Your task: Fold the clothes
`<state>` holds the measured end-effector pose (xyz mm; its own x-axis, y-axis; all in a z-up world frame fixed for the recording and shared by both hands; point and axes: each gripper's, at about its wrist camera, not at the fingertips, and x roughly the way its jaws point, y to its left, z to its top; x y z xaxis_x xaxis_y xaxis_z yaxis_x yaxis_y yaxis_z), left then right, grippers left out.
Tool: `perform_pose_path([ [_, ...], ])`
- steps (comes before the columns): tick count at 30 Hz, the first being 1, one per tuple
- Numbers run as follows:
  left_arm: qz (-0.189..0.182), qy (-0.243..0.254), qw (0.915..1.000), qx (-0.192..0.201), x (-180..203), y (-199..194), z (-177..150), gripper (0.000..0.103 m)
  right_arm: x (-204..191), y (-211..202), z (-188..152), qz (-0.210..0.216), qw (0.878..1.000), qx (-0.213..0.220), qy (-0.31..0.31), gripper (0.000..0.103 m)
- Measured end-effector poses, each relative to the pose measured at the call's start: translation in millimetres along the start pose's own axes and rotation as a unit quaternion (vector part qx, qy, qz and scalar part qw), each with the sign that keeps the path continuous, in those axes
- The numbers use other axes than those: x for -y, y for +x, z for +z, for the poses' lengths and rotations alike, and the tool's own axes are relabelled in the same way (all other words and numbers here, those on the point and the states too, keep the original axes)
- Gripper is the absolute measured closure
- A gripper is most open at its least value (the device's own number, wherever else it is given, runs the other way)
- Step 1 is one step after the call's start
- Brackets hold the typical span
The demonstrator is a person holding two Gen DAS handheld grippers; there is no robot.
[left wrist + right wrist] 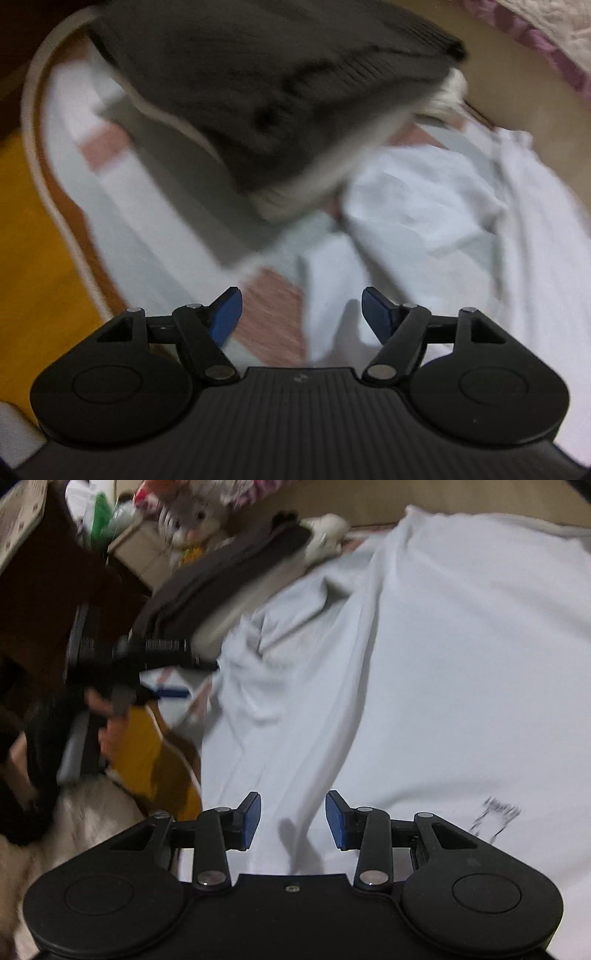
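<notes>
A pale blue-white cotton garment, apparently a T-shirt with a small dark print near one edge, is seen spread loosely over a low surface, rumpled into soft ridges on the side nearest a stack of folded dark grey knitwear that rests at the far end. In the left wrist view the same pale cloth is bunched into creases beside a patterned sheet with pinkish blocks, which is edged by a white piped border over an orange-yellow floor. The left gripper is held above the cloth with its blue pads well apart and nothing between them; the right gripper is likewise parted, less widely, over a flat stretch of the shirt, with no fabric pinched. The garment is judged to be light, limp and thin: it would drape and sag from any single hold, and layers could be caught together by mistake (the print side appears smoother and flatter). A hem or a shoulder corner is judged the best place to be gripped, one by each gripper, so that the cloth may be drawn taut. The ridges near the dark stack would probably need to be smoothed first. Much of both views is blurred, so finer seams cannot be made out.
</notes>
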<state>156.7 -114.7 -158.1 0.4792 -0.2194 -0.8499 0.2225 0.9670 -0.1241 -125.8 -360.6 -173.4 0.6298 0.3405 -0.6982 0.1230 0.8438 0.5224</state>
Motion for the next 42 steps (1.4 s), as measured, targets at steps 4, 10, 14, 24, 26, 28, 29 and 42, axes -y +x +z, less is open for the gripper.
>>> perform_pose_path([
  [4,-0.067,-0.027,0.9973,-0.009,-4.1,-0.2,0.1,0.032,13.2,1.5,-8.4,-0.031,0.999,0.023,0.025,0.059],
  [10,-0.098,-0.062,0.9912,-0.064,-4.4,22.0,-9.7,0.031,16.9,-8.2,-4.1,-0.088,0.994,0.059,0.015,0.059],
  [14,-0.1,-0.059,0.9928,-0.03,7.7,27.5,-11.5,0.012,16.9,-14.9,-0.9,-0.09,0.994,0.069,0.0,0.058],
  [24,-0.009,0.144,0.9728,0.182,49.8,-45.5,-10.3,0.098,32.2,-3.7,-0.6,-0.078,0.994,0.062,0.037,0.057],
  [26,0.004,0.11,0.9681,0.225,34.9,-68.5,-8.0,0.098,31.1,-2.8,-1.9,-0.077,0.995,0.057,0.031,0.057],
  [28,-0.005,0.061,0.9798,0.19,15.3,-60.9,-2.8,0.098,28.3,-1.3,-3.6,-0.079,0.995,0.053,0.021,0.055],
  [29,-0.011,0.041,0.9864,0.159,6.8,-49.4,-0.5,0.098,26.6,-0.5,-4.5,-0.08,0.995,0.051,0.015,0.055],
  [42,-0.008,-0.058,0.9981,0.016,-26.3,2.2,4.8,0.09,-33.9,15.3,-21.9,-0.029,0.987,-0.12,-0.104,0.045],
])
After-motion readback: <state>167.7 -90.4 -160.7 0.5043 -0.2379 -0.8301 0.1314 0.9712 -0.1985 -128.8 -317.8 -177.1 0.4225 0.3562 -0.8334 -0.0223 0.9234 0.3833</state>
